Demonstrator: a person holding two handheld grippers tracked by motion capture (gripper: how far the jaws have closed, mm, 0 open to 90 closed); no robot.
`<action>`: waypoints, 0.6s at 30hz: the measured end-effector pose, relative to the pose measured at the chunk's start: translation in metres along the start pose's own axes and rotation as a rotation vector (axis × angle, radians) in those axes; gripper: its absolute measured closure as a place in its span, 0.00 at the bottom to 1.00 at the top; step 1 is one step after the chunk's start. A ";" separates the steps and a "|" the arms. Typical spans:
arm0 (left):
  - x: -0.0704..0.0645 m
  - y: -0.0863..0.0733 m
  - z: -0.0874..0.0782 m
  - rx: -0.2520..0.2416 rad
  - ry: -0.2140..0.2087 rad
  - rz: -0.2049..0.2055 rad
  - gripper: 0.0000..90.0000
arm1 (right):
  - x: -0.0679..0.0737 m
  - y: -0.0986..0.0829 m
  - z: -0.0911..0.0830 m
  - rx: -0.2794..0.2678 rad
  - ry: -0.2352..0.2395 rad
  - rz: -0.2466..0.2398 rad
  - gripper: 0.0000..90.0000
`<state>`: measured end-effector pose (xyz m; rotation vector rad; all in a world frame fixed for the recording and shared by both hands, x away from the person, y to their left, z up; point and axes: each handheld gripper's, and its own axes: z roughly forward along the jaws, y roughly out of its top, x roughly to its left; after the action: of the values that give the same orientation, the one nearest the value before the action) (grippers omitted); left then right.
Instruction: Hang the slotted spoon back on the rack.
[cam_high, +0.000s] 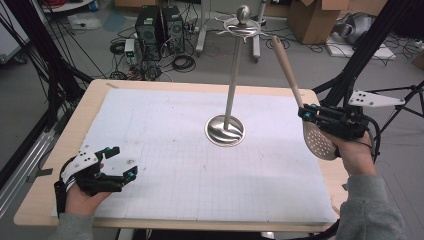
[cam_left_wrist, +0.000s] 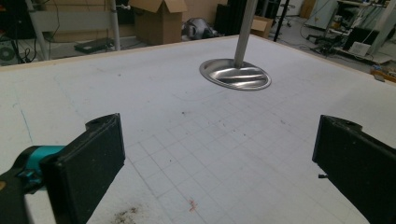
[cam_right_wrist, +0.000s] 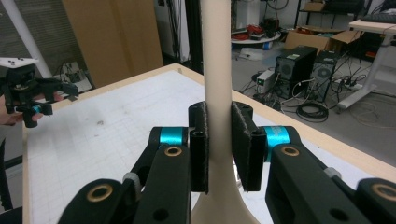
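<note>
My right gripper (cam_right_wrist: 218, 144) has its jaws clamped on the handle of a slotted spoon (cam_high: 318, 141), whose perforated bowl hangs just below them while the handle rises beyond. My left gripper (cam_high: 121, 161) rests low over the tabletop (cam_high: 65, 145), jaws wide apart; the utensil stand (cam_left_wrist: 236, 74) sits ahead of them.

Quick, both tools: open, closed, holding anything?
Left tool: open, empty, low over the white mat.
Right tool: closed on the handle of the slotted spoon, held up off the mat.
</note>
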<state>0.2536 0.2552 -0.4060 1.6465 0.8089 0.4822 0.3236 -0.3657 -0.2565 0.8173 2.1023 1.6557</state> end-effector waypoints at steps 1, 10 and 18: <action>0.000 0.000 0.000 -0.001 0.000 0.000 0.03 | 0.000 0.001 0.000 -0.003 -0.002 -0.006 0.87; 0.001 0.001 -0.003 -0.006 0.002 0.001 0.03 | 0.000 0.007 0.003 0.000 -0.003 -0.002 0.87; 0.001 0.001 -0.003 -0.004 -0.001 0.002 0.03 | -0.001 0.008 0.009 -0.008 0.002 0.004 0.87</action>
<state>0.2524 0.2573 -0.4042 1.6435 0.8052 0.4835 0.3318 -0.3582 -0.2511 0.8176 2.0955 1.6666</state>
